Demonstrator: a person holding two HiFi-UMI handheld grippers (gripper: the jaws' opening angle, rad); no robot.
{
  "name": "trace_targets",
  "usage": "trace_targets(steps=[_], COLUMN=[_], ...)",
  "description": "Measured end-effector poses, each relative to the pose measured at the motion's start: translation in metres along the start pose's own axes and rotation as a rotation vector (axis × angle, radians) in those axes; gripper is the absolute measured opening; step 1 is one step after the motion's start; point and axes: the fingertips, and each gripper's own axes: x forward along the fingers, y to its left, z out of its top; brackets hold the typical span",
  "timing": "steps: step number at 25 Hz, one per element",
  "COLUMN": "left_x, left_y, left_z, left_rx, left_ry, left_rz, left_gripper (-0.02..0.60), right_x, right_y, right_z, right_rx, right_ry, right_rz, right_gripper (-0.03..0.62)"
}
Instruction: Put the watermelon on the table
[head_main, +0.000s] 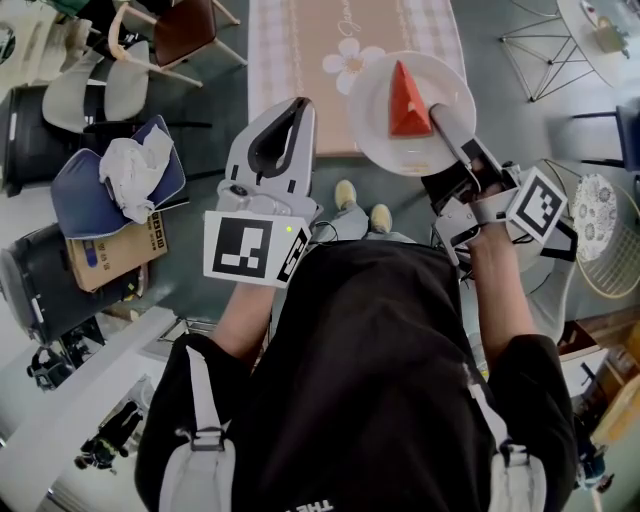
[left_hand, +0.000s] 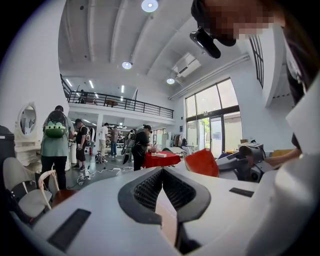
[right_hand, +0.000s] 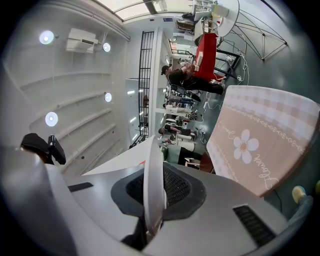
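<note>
A red wedge of watermelon (head_main: 407, 100) stands on a white plate (head_main: 375, 135). My right gripper (head_main: 437, 112) is shut on the plate's near rim and holds it over the near right corner of the table (head_main: 300, 60), which has a pink flowered cloth. In the right gripper view the plate (right_hand: 153, 180) runs edge-on between the jaws, with the table (right_hand: 260, 140) beyond it. My left gripper (head_main: 298, 105) is shut with nothing in it, pointing at the table's near edge. The left gripper view shows the watermelon (left_hand: 202, 162) just right of its jaws.
A blue chair with a white cloth (head_main: 130, 170) and a cardboard box (head_main: 115, 250) stand at the left, other chairs (head_main: 185, 30) behind. The person's shoes (head_main: 360, 205) are under the table edge. A wire-legged table (head_main: 560, 50) is at the far right. People (left_hand: 55, 145) stand in the hall.
</note>
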Motion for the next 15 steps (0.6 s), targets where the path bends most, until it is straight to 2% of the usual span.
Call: trace_targets(steps=[5,10,15], left_x=[0.008,0.014,0.017], left_y=[0.016,0.051,0.053], left_z=[0.002,-0.003,-0.003], left_rx=[-0.010,-0.018,-0.024], left_ry=[-0.006,-0.014,-0.013], left_rz=[-0.014,-0.029,-0.043], left_gripper=[0.014,0.014,0.014], right_x=[0.018,0.053,0.055], right_y=[-0.001,-0.007,-0.008], right_z=[0.002,-0.007,-0.006], right_rx=[-0.008,-0.016,-0.024], right_ry=[-0.004,-0.009,-0.019], right_rz=[-0.004,-0.016,-0.025], right_gripper=[0.028,0.028,0.028])
